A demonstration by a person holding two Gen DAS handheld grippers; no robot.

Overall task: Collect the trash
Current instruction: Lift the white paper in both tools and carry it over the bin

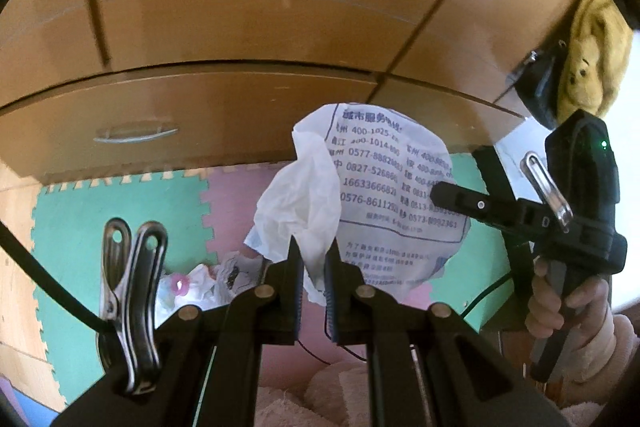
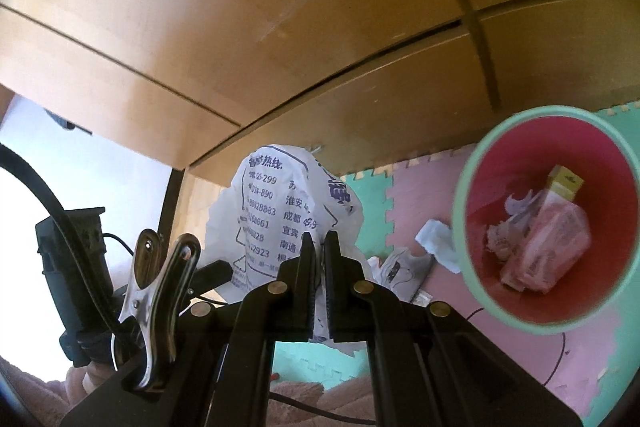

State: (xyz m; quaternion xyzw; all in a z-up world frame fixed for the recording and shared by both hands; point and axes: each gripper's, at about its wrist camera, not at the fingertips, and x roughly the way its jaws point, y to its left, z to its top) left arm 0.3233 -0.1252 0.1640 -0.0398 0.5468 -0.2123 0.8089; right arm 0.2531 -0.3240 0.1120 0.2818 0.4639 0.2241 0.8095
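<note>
Both the left gripper (image 1: 312, 259) and the right gripper (image 2: 319, 247) pinch the same white printed plastic bag (image 1: 384, 183), held up off the foam mat (image 1: 100, 211), probably so it can go in unsnagged. The pink waste bin (image 2: 548, 323) sits to the right, trash already inside, with more wrappers (image 2: 400, 267) lying near it.

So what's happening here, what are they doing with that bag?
A person is holding a white plastic bag printed with blue text off the floor with both handheld tools: the left gripper and the right gripper are each shut on it. A green-rimmed bin with a red inside sits nearby, already holding some wrappers. More crumpled white litter lies on the pink and green foam mat.
</note>
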